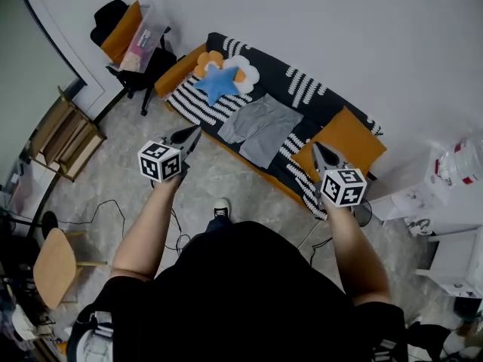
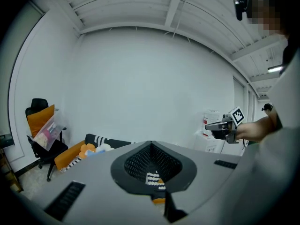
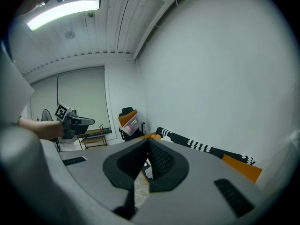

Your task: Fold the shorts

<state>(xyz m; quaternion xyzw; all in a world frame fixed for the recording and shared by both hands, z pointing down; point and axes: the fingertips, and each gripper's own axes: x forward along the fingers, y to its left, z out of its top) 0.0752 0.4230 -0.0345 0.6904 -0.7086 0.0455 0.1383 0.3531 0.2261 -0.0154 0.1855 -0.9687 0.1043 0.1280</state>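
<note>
Two handheld grippers, each with a black-and-white marker cube, are held out over the floor. The left gripper (image 1: pixel 193 132) and right gripper (image 1: pixel 316 147) both have their dark, pointed jaws pressed together with nothing between them. Beyond them, grey shorts (image 1: pixel 260 127) of soft, matte fabric lie spread flat on a low sofa (image 1: pixel 302 86) with a black-and-white striped cover and orange sides. A blue star cushion (image 1: pixel 217 81) sits beside the shorts. The floor (image 1: pixel 219 173) is pale, possibly speckled tile. The walls are plain white.

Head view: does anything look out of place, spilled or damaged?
Nothing spilled or damaged. The grey shorts lie spread out, unfolded, on the sofa. Only oddity: an orange cushion and a clear box piled on the office chair.
</note>
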